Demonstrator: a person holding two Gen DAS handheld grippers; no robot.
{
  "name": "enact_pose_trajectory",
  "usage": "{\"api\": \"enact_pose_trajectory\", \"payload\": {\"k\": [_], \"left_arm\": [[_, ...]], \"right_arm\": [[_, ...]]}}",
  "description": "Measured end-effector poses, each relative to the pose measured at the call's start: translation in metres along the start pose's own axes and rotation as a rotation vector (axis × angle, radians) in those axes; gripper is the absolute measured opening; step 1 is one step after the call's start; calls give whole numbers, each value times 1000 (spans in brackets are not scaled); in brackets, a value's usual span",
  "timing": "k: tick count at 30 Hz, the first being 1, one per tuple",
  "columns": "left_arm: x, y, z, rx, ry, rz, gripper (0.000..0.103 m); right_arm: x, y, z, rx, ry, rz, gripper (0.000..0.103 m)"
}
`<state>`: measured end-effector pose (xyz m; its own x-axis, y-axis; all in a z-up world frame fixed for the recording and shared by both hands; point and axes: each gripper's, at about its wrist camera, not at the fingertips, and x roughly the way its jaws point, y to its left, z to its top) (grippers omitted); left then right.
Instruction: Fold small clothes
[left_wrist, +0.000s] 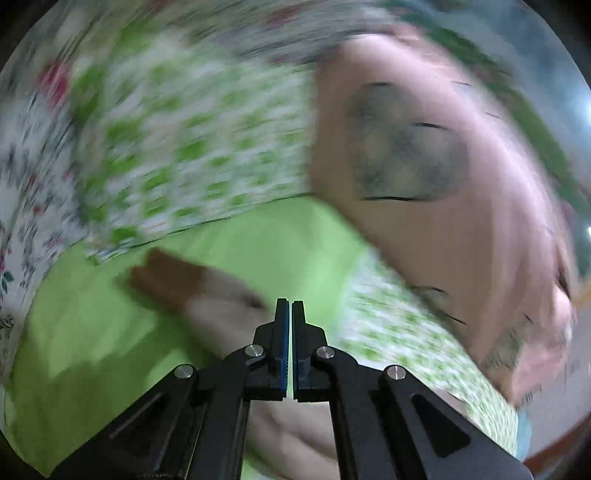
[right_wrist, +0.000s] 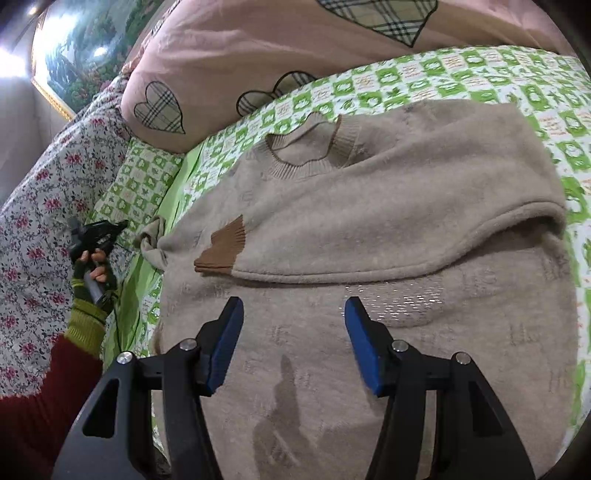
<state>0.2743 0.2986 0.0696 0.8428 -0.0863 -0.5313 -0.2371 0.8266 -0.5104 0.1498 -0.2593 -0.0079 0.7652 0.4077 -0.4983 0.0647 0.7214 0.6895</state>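
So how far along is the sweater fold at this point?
Done: one sleeve of the beige sweater is folded across its chest, brown cuff on top. In hand: nothing; the left gripper is shut and empty, the right gripper open above the fabric. Left: the bunched sleeve and folding the body.

Fuzzy knit sweater (right_wrist: 369, 229), matt

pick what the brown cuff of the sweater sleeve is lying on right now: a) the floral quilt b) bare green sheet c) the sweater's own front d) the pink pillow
c: in the right wrist view the brown cuff rests across the beige sweater, with the sleeve folded over its front, well clear of the pink pillow.
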Motion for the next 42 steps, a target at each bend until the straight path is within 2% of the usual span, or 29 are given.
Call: {"api": "enact_pose_trajectory", "payload": {"k": [3, 6, 7, 8, 10, 11, 12, 13, 15, 17, 18, 19, 20, 21, 22, 24, 26, 27, 30, 35, 40, 42], "left_arm": [[-18, -62, -14, 105, -25, -65, 0], [-18, -68, -20, 81, -35, 10, 2], [-14, -58, -21, 43, -18, 29, 11], [-6, -42, -22, -11, 15, 46, 40], [8, -2, -25, -126, 36, 137, 71], [13, 13, -25, -151, 33, 175, 71], [23, 33, -23, -184, 49, 224, 71], [29, 45, -22, -215, 59, 233, 71], [52, 77, -14, -321, 94, 167, 71], [78, 91, -5, -344, 135, 133, 71], [98, 97, -1, -325, 178, 156, 68], [110, 101, -1, -314, 199, 208, 35], [115, 102, -3, -299, 217, 221, 1], [117, 99, -3, -274, 216, 230, 4], [109, 90, -4, -238, 185, 224, 2], [86, 63, -5, -162, 121, 176, 2], [54, 24, -9, -80, 64, 99, 2], [34, -7, -14, -25, 39, 35, 2], [5, -73, -31, 73, 36, -89, 2], [7, -195, -104, 200, 129, -291, 2], [35, -291, -204, 330, 272, -391, 2], [53, -320, -242, 381, 323, -400, 2]], "right_arm": [[-12, -6, 1, 6, -29, -13, 58], [-25, -16, 0, 40, -33, -11, 58], [-31, -19, -1, 48, -39, -7, 58], [-37, -22, -2, 48, -46, -8, 58], [-46, -27, -5, 33, -51, -37, 58], [-48, -29, -5, 29, -48, -44, 58], [-50, -31, -6, 30, -43, -49, 58], [-50, -33, -8, 34, -34, -55, 58], [-48, -35, -11, 38, -25, -58, 58], [-42, -36, -12, 44, -12, -61, 58], [-38, -36, -12, 52, -4, -58, 58], [-33, -35, -12, 69, 6, -45, 58], [-30, -35, -13, 81, 12, -35, 58], [-28, -33, -13, 87, 17, -29, 58], [-26, -29, -12, 84, 18, -24, 58], [-25, -23, -12, 72, 9, -14, 58], [-24, -20, -12, 67, 4, -8, 58], [-24, -20, -12, 69, 1, -4, 58], [-25, -22, -11, 83, -11, 3, 58], [-47, -30, -15, 121, -71, 15, 58], [-80, -49, -23, 160, -134, -16, 58], [-94, -61, -26, 187, -164, -39, 58]]}}
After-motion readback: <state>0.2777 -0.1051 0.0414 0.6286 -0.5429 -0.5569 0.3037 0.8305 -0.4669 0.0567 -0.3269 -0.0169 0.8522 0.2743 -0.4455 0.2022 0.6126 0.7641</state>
